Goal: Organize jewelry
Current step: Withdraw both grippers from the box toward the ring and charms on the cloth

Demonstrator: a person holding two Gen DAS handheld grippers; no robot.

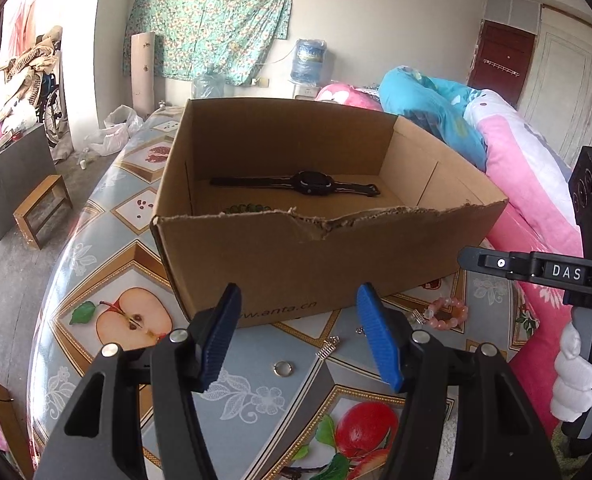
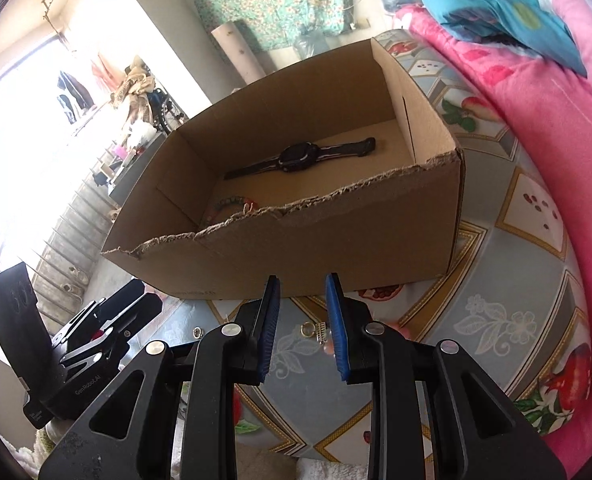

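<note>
Both tongs are being held empty, left tongs (image 1: pixel 298 334) wide, right tongs (image 2: pixel 302 330) narrow; the ring (image 1: pixel 282 369) at six o'clock of the box (image 1: pixel 296 256) risks being flicked away.

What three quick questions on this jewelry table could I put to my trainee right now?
1. True or false: the black wristwatch lies inside the brown cardboard box.
2. Which piece rests on the fruit-patterned tablecloth beside the box's right corner? A) pink bead bracelet B) gold chain C) pearl brooch
3. Fill in: the small silver ring lies in front of the open left gripper, ____ the box.

Key: 1 true. 2 A, the pink bead bracelet. 3 outside.
</note>
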